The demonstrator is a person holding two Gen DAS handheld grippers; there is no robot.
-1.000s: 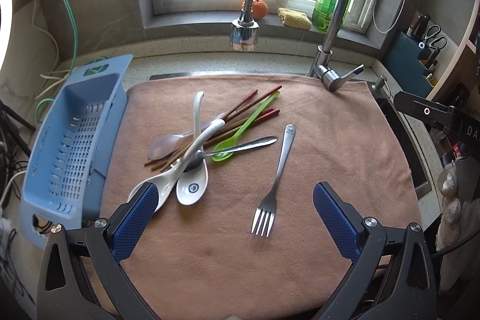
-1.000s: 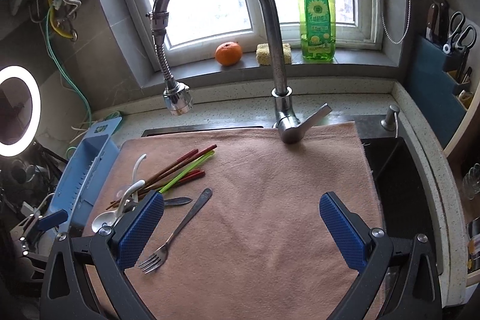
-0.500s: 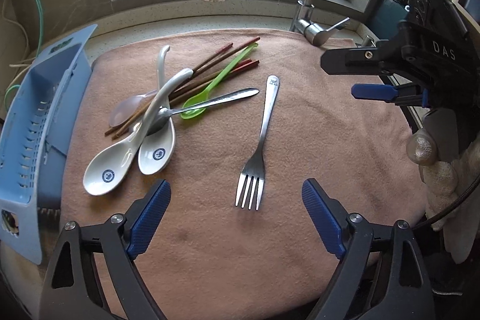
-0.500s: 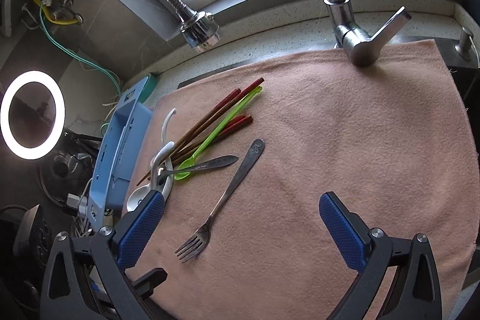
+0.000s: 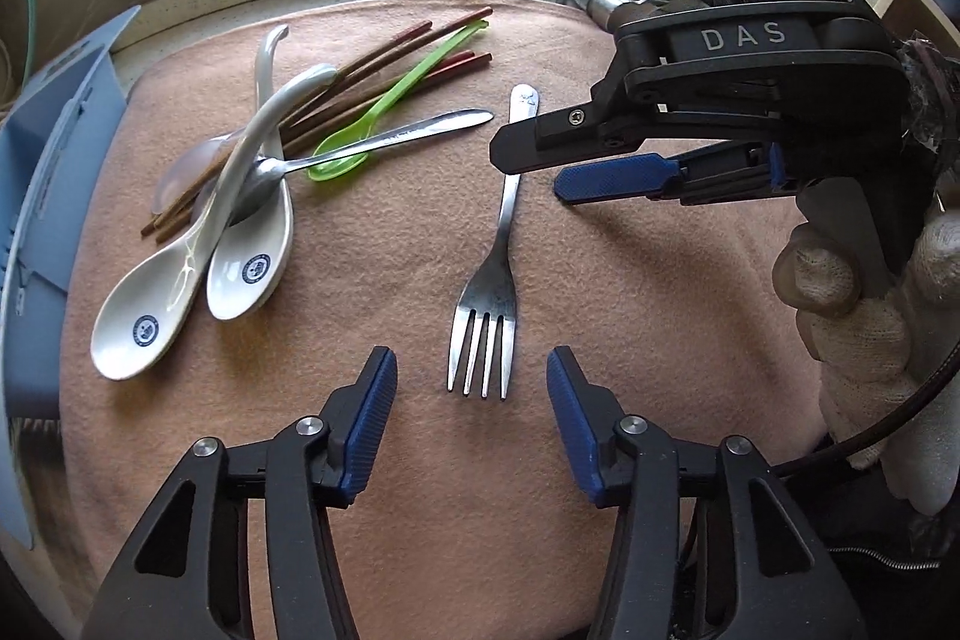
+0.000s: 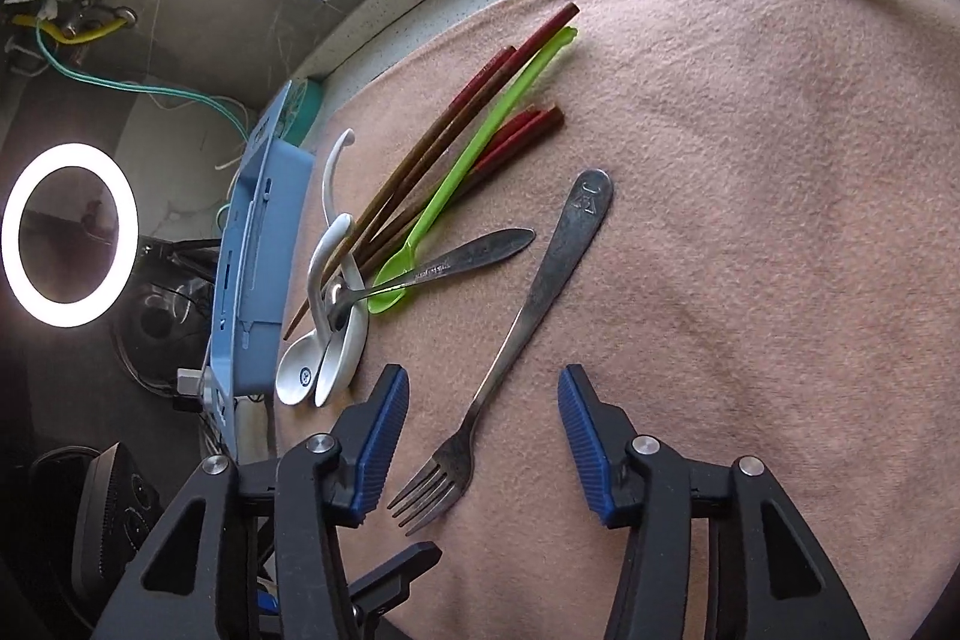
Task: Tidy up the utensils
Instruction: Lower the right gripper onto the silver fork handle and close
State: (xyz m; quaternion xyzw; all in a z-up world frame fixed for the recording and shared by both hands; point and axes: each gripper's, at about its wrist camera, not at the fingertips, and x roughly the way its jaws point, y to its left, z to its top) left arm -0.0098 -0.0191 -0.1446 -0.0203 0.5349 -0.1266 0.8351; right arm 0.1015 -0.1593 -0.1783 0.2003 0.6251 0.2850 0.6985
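Jaws of both grippers stand apart and empty. Left wrist view: the left gripper [image 5: 471, 403] hovers low over the pink cloth [image 5: 630, 292], its blue pads flanking the tines of the steel fork [image 5: 489, 292], which lies alone near the centre with its handle toward 12 o'clock. The right gripper [image 5: 531, 163] enters from 3 o'clock, held in a gloved hand [image 5: 864, 304], its fingertips just beside the fork's handle and, as far as this side-on angle shows, not gripping it. At 10 o'clock lies the unsorted heap: two white ceramic spoons [image 5: 198, 274], a steel spoon [image 5: 372, 142] resting across them, a green plastic spoon [image 5: 390, 112], brown and red chopsticks [image 5: 384, 58], and a translucent spoon [image 5: 186, 166] partly buried beneath. The blue drainer basket [image 5: 48, 172] occupies the 9 o'clock edge; what shows of it holds no utensil. Right wrist view: the right gripper [image 6: 483, 439] brackets the fork [image 6: 516, 328] at its neck, tines toward 6 o'clock, and the pads are clear of the metal on both sides. The heap sits at 10 o'clock, chopsticks [image 6: 456, 142] fanning toward 1 o'clock, with the basket [image 6: 264, 250] beyond it at 9 o'clock. Judged progress: sorting appears barely begun; no item seems placed yet, the fork looks to be the first candidate, and every other utensil remains to be separated.
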